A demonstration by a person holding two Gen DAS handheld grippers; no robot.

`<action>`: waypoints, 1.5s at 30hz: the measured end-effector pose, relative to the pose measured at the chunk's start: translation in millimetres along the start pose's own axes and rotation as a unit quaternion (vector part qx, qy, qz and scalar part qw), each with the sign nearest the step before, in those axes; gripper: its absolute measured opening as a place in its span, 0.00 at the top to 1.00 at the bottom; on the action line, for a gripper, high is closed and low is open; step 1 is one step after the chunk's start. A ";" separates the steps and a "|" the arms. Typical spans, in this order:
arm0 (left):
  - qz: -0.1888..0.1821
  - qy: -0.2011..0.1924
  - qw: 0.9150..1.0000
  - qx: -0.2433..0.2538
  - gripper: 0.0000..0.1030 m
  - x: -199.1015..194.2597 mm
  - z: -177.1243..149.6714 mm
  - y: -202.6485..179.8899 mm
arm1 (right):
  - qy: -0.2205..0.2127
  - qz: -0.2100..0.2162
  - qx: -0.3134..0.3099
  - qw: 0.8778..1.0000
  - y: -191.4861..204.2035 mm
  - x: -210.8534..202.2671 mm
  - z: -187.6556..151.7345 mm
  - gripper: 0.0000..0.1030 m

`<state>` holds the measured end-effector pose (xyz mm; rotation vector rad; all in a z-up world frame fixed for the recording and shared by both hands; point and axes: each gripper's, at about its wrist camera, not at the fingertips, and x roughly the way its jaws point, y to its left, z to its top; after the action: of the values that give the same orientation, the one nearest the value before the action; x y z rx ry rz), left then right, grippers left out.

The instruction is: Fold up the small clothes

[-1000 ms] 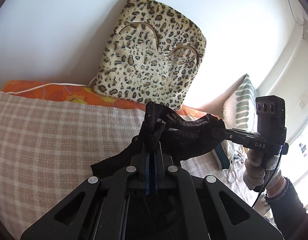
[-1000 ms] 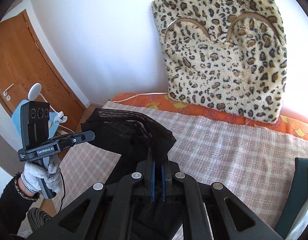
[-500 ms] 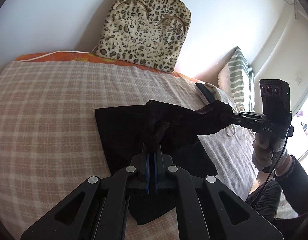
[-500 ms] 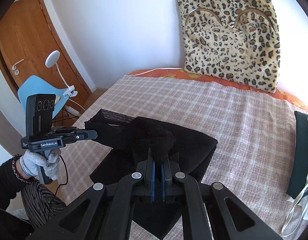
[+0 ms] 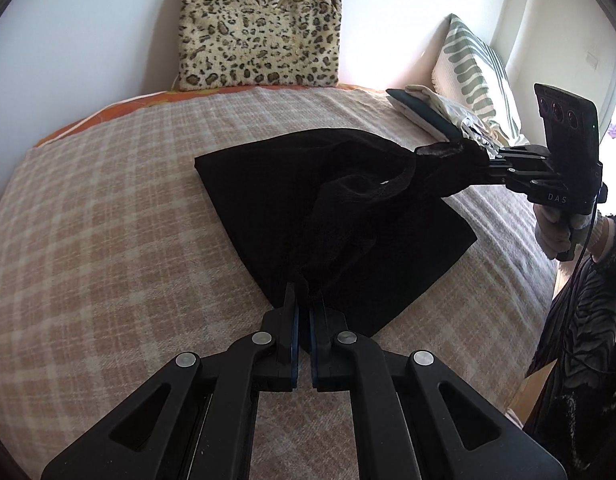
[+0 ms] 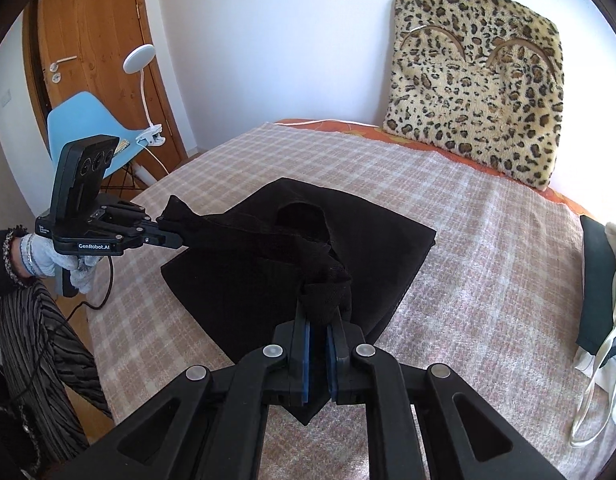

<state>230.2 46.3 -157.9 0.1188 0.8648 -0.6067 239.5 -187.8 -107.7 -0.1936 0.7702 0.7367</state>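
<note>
**Garment comes down onto the bed, right claw easing off**

While both of my hands were up near the leopard cushion (image 6: 477, 92) a second ago with the black garment (image 5: 308, 208) hanging in the air between them, it now lies mostly spread on the checked bed cover (image 5: 108, 220), so the laying-out step looks nearly done. The far half rests flat; the near edge is bunched and lifted between my two claws.

The bed is the biggest thing here and gives me bare cover on the left of the cloth and in front of it. On my right, a pile of folded things (image 5: 431, 114) and a striped pillow (image 5: 471, 68) sit near the bed's edge, close to my right hand, so I would judge there is less room to sweep that way. The bed's left edge drops off toward a blue chair (image 6: 84, 120) and the door (image 6: 92, 24).

My left claw (image 5: 304, 300) is clenched on one corner of the garment. My right claw (image 6: 319, 320) has just been opening a little, yet cloth is between its pads and they look to be pressing on it.
</note>
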 end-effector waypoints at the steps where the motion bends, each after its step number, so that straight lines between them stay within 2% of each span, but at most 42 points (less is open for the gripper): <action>1: 0.003 0.005 1.000 0.008 0.97 -1.1 -2.6 -1.1 | 0.002 -0.011 -0.013 1.000 1.4 -1.3 -3.1 0.92; 2: 0.005 0.010 1.000 0.014 0.97 -2.9 -5.8 -1.6 | 0.003 -0.023 -0.025 0.999 2.7 -2.9 -6.3 0.90; 3: 0.009 0.013 1.000 0.021 0.96 -5.1 -8.6 -2.1 | 0.008 -0.027 -0.034 0.999 4.0 -4.7 -9.6 0.80; 5: 0.016 0.023 0.999 0.036 0.92 -10.0 -15.3 -3.8 | 0.013 -0.031 -0.051 0.998 7.2 -11.4 -17.5 0.69; 7: 0.026 0.026 0.999 0.040 0.92 -17.2 -20.9 -3.1 | 0.014 -0.032 -0.055 0.998 7.3 -20.5 -24.1 0.69; 9: 0.020 0.017 0.999 0.020 0.92 -25.3 -23.3 1.1 | 0.008 -0.027 -0.046 0.999 7.0 -32.2 -29.2 0.70; 12: 0.003 0.001 0.999 -0.032 0.87 -29.7 -17.9 8.8 | 0.002 -0.011 0.019 1.000 -5.9 -41.7 -33.3 0.67; 15: -0.011 0.002 0.999 -0.048 0.72 -22.5 -12.8 3.1 | 0.006 0.018 0.081 0.997 -15.2 -38.3 -37.1 0.65; 19: -0.025 0.020 0.998 -0.047 0.72 -4.7 -10.5 -10.9 | 0.028 0.062 0.167 0.984 -27.1 -22.0 -45.5 0.65; 23: -0.003 0.026 0.999 -0.021 0.72 0.5 -10.6 -22.8 | 0.035 0.109 0.245 0.963 -39.3 -10.0 -57.9 0.65; 25: 0.005 0.027 1.000 -0.004 0.72 0.8 -11.8 -28.0 | 0.037 0.119 0.263 0.957 -41.1 -7.0 -60.9 0.65; 28: 0.018 0.033 0.999 0.017 0.72 5.6 -13.4 -33.6 | 0.040 0.123 0.262 0.956 -37.5 -3.3 -60.4 0.65; 31: 0.040 0.047 0.998 0.034 0.72 14.3 -15.1 -36.0 | 0.052 0.112 0.252 0.960 -31.4 4.1 -57.2 0.69; 34: 0.048 0.047 0.997 0.040 0.73 17.5 -16.1 -35.4 | 0.063 0.098 0.240 0.964 -25.5 12.1 -54.5 0.80; 38: 0.055 0.042 0.997 0.041 0.91 16.7 -16.5 -31.9 | 0.066 0.091 0.224 0.968 -19.5 15.2 -51.1 0.95; 45: 0.047 0.030 0.998 0.026 0.93 3.1 -17.3 -24.7 | 0.052 0.093 0.225 0.969 -23.8 5.0 -50.7 0.99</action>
<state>206.5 30.4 -168.1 0.2250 0.8964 -0.5406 229.2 -223.7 -149.7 0.2551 1.0454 0.7122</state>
